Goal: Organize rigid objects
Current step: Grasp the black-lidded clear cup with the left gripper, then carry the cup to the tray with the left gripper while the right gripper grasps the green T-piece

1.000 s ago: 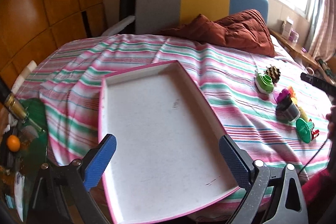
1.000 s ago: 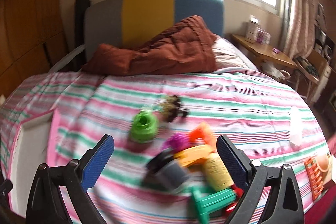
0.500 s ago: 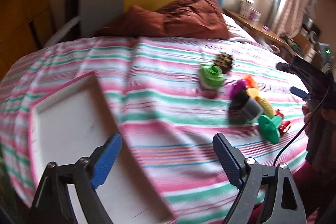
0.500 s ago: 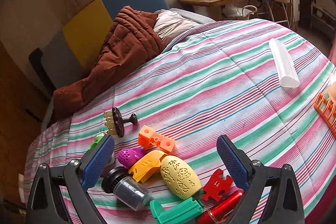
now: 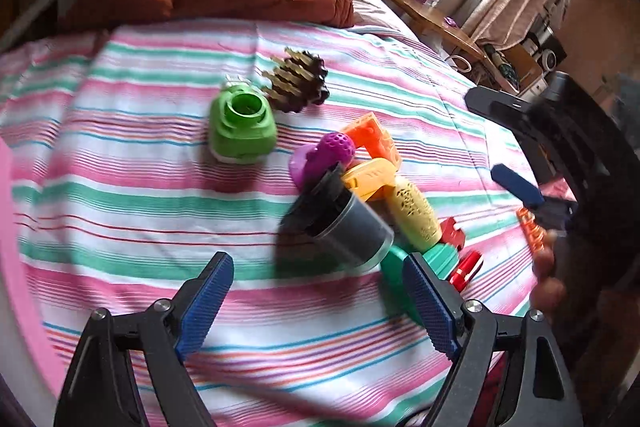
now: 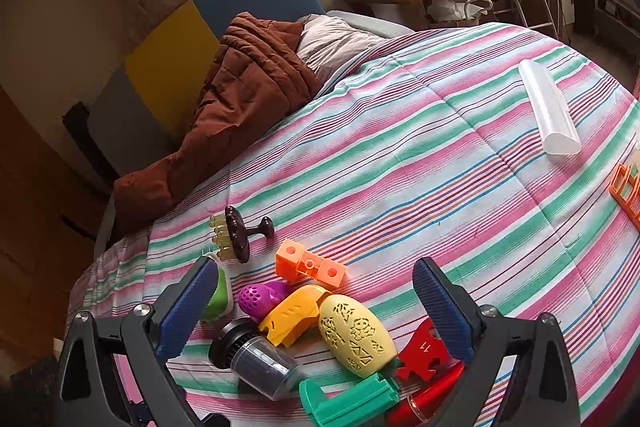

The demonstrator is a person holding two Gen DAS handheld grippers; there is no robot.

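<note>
Orange rack (image 6: 626, 189) — cut off at edge

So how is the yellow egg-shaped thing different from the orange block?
The yellow egg-shaped thing is rounded with cut-out patterns; the orange block is boxy with round holes. The egg lies packed among other toys in the pile; the block sits at the pile's far edge. Both look like plastic and rest on the striped bedcover.

Left tool (image 5: 316, 301) is angled down with its jaws closing, nothing pinched between them. Right tool (image 6: 316, 307) is tipped down too, jaws spread wide, holding nothing.
</note>
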